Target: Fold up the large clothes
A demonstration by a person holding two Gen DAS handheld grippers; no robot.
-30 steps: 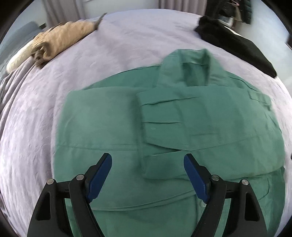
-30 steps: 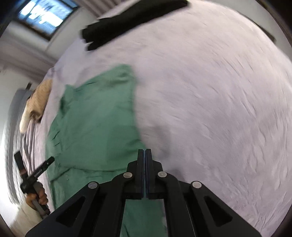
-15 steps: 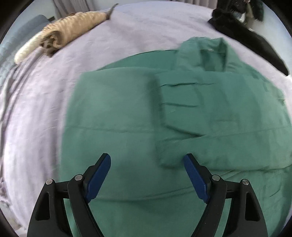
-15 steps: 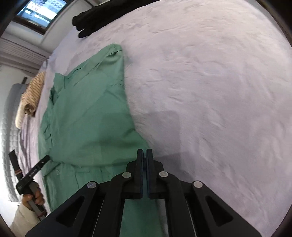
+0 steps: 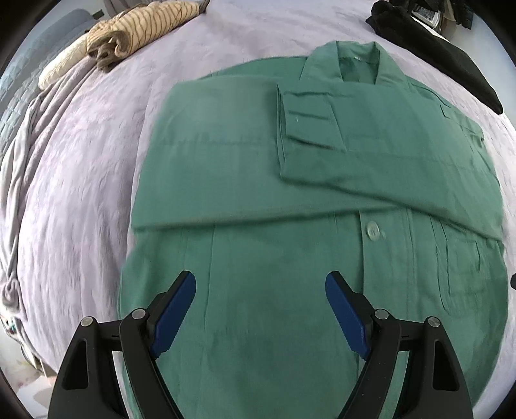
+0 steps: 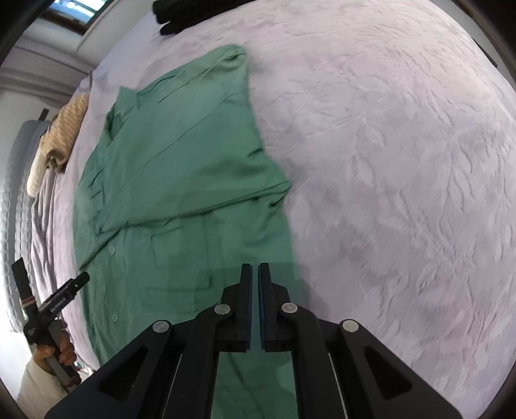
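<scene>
Left wrist: left gripper (image 5: 260, 291) down-tilted above green shirt (image 5: 290, 199), jaws wide; right gripper (image 6: 254, 283) jaws just parting, empty.

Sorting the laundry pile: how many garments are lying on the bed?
3. The green shirt lies mid-bed under both grippers, the striped beige garment rolled at the far left edge, and the black garment at the far right. More may lie out of view.

A matt green woven cloth shirt (image 5: 290, 258) with glossy plastic buttons is seen on a lilac bedspread (image 6: 403, 161) of soft, crinkled cloth. Matt black plastic arms and smooth blue pads are shown on the left gripper (image 5: 260, 309).
</scene>
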